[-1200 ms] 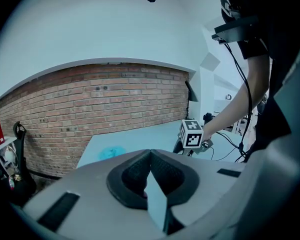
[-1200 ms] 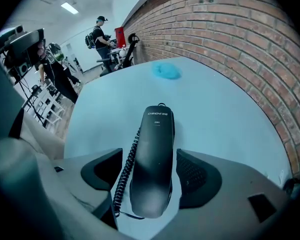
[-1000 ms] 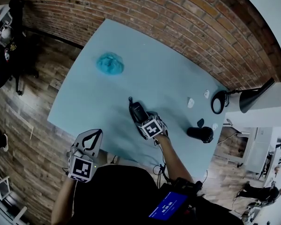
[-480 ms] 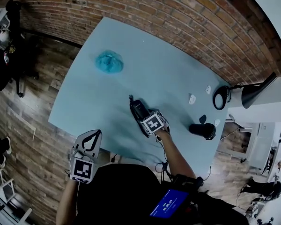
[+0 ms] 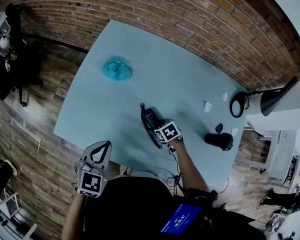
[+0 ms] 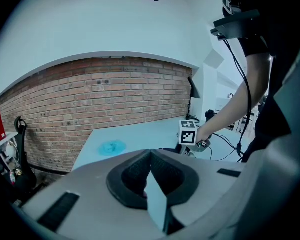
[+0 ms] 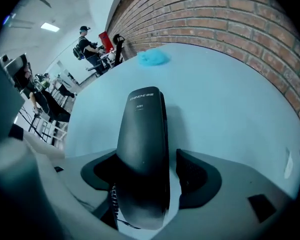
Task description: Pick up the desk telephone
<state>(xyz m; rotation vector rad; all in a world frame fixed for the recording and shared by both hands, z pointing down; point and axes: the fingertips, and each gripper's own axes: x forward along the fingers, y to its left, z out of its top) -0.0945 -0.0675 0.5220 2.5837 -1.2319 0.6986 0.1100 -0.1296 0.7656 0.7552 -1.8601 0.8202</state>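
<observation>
The black desk telephone lies near the front edge of the pale blue table, its handset on top. In the right gripper view the telephone runs away from the camera between the jaws, and its coiled cord shows at the lower left. My right gripper straddles the telephone's near end. It is open: a thin strip of table shows between the telephone and the right pad, while the left pad is partly hidden. My left gripper hangs off the table's front, shut and empty, jaws meeting.
A crumpled blue cloth lies at the table's far left. A black cylinder, a black ring, two small white pieces and a desk lamp crowd the right end. A brick wall runs behind the table.
The right gripper's marker cube has rolled and edged slightly to the right at the telephone. The telephone lies where it was. The left gripper has stayed put.
</observation>
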